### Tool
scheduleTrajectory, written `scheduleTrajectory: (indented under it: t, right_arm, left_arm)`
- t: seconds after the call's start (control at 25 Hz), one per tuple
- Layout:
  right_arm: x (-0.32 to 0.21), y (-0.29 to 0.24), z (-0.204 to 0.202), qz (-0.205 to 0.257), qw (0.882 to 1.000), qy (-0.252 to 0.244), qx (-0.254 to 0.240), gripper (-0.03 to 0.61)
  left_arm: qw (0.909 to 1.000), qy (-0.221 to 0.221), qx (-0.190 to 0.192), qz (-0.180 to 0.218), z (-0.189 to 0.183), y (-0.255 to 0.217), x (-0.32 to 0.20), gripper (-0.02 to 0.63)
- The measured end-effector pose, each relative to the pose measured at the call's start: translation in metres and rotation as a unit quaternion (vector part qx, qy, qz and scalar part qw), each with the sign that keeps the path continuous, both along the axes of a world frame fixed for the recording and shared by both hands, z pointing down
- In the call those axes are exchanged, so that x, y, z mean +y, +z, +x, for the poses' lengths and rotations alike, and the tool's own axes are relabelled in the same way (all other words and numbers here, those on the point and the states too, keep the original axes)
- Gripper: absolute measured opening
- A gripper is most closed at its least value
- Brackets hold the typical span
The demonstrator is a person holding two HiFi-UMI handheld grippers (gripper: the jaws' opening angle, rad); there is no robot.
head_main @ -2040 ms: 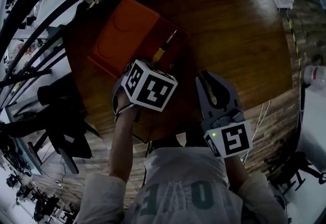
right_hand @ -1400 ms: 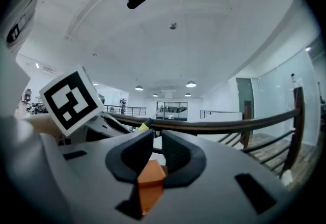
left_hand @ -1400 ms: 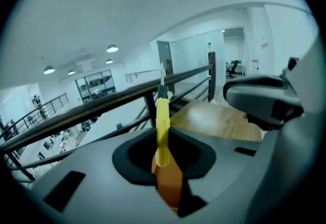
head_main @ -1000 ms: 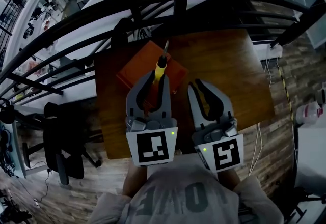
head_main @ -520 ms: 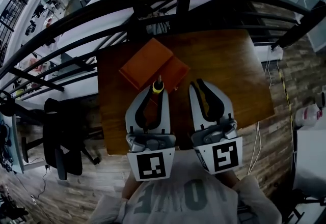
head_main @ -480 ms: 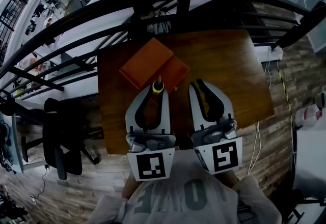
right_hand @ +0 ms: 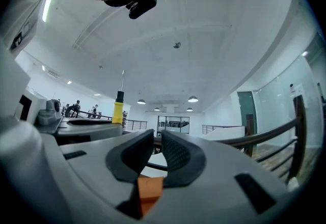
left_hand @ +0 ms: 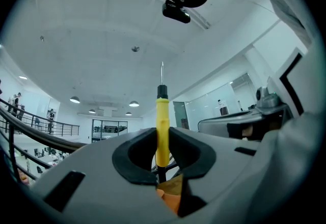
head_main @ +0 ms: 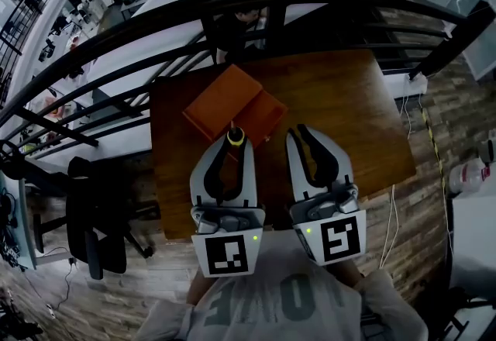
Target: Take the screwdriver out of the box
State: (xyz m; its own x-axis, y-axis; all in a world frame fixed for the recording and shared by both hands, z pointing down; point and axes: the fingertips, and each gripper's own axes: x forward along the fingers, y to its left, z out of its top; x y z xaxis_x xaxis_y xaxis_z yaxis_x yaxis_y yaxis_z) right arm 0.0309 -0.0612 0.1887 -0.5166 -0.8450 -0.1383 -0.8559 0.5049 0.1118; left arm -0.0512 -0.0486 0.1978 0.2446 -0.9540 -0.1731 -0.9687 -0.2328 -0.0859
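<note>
Left gripper: jaws closed on the yellow handle of the screwdriver. The tool is held upright, with the black collar and thin metal shaft pointing up past the jaw tips. In the head view the handle end is seen at the tips of the left gripper, above the near edge of the orange box and clear of it.

Right gripper: jaws almost together, only a narrow slit left between the pads, with nothing held. It is positioned just right of the left gripper.

The box is resting on the wooden table, toward the far left.

Writing: black-and-white square markers are noted on each gripper cube. Large pale letters are seen on the person's shirt; only an "O" can be read with confidence.
</note>
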Motion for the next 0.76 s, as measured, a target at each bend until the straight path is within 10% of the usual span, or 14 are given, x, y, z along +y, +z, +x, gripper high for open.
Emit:
scheduleTrajectory:
  t: [0.76]
  right_arm:
    - [0.0103, 0.0017, 0.0026, -0.009, 1.000, 0.004, -0.006, 0.057]
  left_arm:
    - [0.9998, 0.006, 0.017, 0.010, -0.0028, -0.0066, 0.0094, 0.081]
